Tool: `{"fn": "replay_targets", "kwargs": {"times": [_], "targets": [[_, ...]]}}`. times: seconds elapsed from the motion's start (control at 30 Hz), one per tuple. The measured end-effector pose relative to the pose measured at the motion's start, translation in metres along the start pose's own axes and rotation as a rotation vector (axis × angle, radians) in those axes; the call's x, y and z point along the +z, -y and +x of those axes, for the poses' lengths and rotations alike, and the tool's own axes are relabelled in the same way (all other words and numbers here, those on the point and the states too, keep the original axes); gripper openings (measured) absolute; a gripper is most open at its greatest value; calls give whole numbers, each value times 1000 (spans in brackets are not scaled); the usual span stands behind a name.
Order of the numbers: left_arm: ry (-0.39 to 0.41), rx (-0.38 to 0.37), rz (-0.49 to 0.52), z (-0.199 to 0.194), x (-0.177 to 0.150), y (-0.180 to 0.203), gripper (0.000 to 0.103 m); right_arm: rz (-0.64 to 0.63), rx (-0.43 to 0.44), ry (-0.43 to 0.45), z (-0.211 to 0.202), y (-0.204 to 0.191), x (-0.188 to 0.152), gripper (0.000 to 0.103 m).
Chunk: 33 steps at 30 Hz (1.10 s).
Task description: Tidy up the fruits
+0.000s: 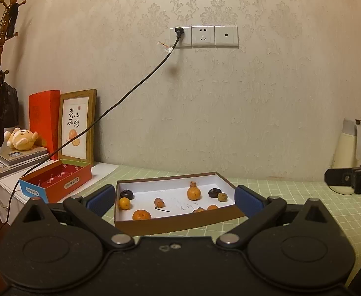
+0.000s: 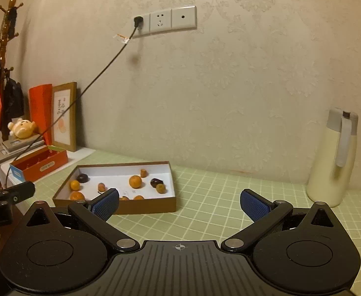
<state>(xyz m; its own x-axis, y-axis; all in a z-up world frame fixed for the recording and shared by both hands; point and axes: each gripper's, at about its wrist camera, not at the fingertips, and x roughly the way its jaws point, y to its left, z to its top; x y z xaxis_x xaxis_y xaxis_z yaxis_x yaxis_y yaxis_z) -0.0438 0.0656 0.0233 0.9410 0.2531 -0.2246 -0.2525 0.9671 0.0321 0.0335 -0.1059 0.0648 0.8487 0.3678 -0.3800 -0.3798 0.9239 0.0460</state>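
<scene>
A shallow brown box with a white inside lies on the green grid mat. It holds several small fruits: orange ones such as a large one and a front one, and dark ones. My left gripper is open and empty, its blue pads either side of the box's near edge, a little short of it. My right gripper is open and empty, to the right of the box and short of it.
A cream thermos stands at the right by the wall. An open red box, a framed picture, a plush toy on books and a hanging black cable are at the left. The green mat extends right.
</scene>
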Motion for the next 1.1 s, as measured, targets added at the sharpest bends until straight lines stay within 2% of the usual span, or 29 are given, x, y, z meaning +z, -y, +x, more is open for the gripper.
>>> {"fn": "replay_targets", "kwargs": {"times": [0.53,1.1], "targets": [[-6,8,-14,0,0,-4,97,-48,-10,-20,4,-7,0,103],[-8,8,0,2,0,-2,97,-25,-13,-33,7,-2,1,103]]}}
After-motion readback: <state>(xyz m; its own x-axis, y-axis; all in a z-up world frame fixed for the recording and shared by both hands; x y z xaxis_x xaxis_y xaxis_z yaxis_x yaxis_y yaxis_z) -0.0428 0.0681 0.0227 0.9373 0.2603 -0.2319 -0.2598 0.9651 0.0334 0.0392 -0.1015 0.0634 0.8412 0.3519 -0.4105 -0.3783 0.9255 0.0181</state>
